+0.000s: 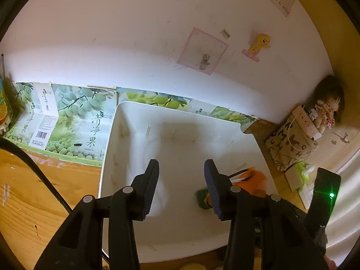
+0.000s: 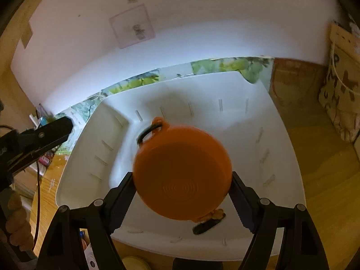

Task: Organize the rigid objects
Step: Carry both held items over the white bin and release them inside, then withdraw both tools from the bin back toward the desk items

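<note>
A white plastic bin (image 1: 126,121) (image 2: 279,135) stands on the wooden table against the wall. My right gripper (image 2: 182,180) is shut on a round orange object (image 2: 182,171) with a black loop handle and holds it above the bin's inside. The orange object shows blurred in the left wrist view (image 1: 254,180), just right of my left gripper. My left gripper (image 1: 181,175) is open and empty, hovering over the bin's floor. A small dark green and yellow item (image 1: 201,199) (image 2: 209,223) lies in the bin near its front wall.
A flattened carton with green fruit print (image 1: 74,121) leans on the wall behind the bin. A patterned bag (image 1: 290,148) (image 2: 339,103), a doll (image 1: 326,108) and a tissue box (image 1: 297,175) sit at the right. A round lid (image 2: 135,263) lies before the bin.
</note>
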The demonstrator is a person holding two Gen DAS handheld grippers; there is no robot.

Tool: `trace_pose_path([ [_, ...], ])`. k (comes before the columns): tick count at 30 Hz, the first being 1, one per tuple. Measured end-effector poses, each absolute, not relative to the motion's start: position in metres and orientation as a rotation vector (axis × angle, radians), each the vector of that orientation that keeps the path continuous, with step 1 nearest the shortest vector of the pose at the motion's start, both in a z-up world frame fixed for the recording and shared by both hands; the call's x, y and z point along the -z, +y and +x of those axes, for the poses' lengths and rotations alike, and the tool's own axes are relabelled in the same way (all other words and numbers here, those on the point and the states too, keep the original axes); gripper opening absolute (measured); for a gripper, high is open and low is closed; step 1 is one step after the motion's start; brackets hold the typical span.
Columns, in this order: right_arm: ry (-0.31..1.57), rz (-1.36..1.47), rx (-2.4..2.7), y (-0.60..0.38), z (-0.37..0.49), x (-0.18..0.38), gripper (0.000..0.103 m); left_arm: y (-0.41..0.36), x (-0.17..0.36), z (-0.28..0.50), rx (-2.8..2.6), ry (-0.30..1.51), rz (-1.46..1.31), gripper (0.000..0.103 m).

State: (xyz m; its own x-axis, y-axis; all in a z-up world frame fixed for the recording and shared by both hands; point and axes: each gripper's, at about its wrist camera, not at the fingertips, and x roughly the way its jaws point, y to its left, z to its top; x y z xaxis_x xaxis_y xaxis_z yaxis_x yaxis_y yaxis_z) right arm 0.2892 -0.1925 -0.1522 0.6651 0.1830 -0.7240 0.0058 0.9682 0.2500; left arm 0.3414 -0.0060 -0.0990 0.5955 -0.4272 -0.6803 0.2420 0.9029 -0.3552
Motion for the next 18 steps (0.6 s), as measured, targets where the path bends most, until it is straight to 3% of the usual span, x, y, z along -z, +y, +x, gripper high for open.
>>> trace_pose_path([
  [4,0.710,0.244,-0.094,-0.200,0.269,0.129,0.083,-0.004,0.090,0.333,0.396,0.833,-0.223,0.050],
  [14,0.538,0.234,-0.051,-0.196,0.196,0.073,0.084,0.014,0.040,0.265,0.360,0.714,-0.192,0.077],
  [18,0.470,0.226,-0.007,-0.188,0.152,0.059,0.084,0.025,0.024,0.229,0.350,0.669,-0.187,0.079],
])
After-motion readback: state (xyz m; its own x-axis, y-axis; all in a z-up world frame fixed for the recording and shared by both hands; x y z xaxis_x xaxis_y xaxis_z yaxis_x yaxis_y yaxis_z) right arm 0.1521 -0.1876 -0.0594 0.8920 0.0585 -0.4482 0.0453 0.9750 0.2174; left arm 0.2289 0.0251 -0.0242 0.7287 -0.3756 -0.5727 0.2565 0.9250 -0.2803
